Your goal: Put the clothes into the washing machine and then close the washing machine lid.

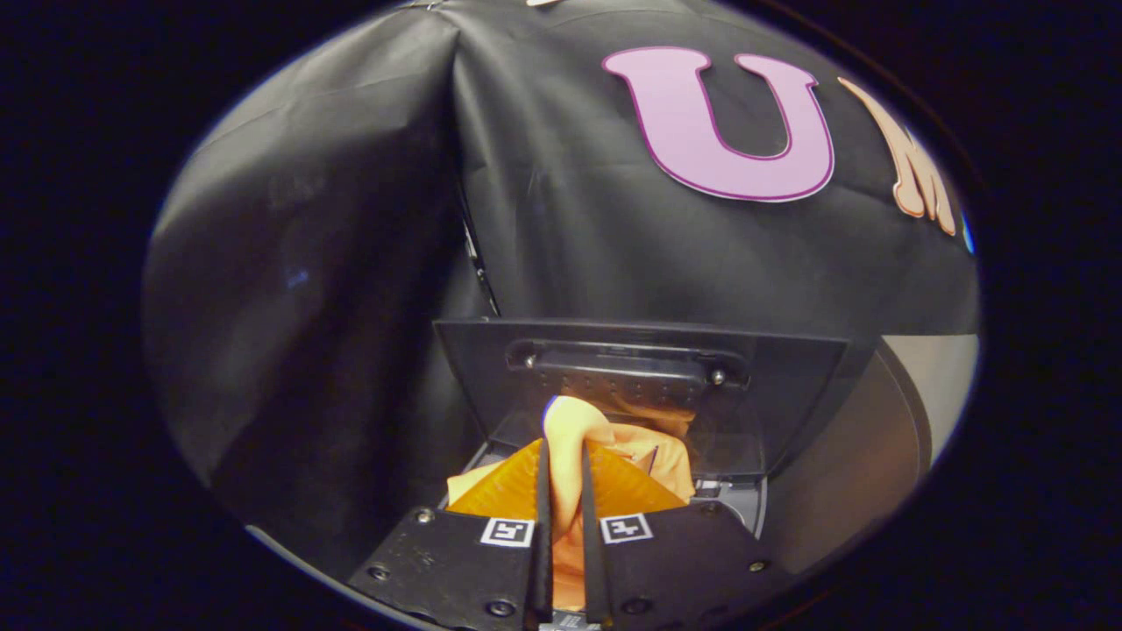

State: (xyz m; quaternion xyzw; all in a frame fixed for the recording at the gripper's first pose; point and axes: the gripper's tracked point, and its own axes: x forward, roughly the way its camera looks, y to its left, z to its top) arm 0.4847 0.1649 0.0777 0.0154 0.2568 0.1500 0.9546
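An orange garment (574,438) is pinched between my two fingers, its folds bulging up above the tips and hanging down between them. My gripper (564,456) is shut on that cloth. Just beyond the fingers stands the washing machine's dark lid (631,377), raised upright with its handle recess facing me. Under the cloth, to the right of the fingers, a bit of the machine's grey top (732,499) peeks out. The drum opening is hidden behind my fingers and the garment.
The booth's black cloth wall (351,263) hangs close behind and to the left of the machine. A pale curved surface (912,412) runs along the right side of the lid.
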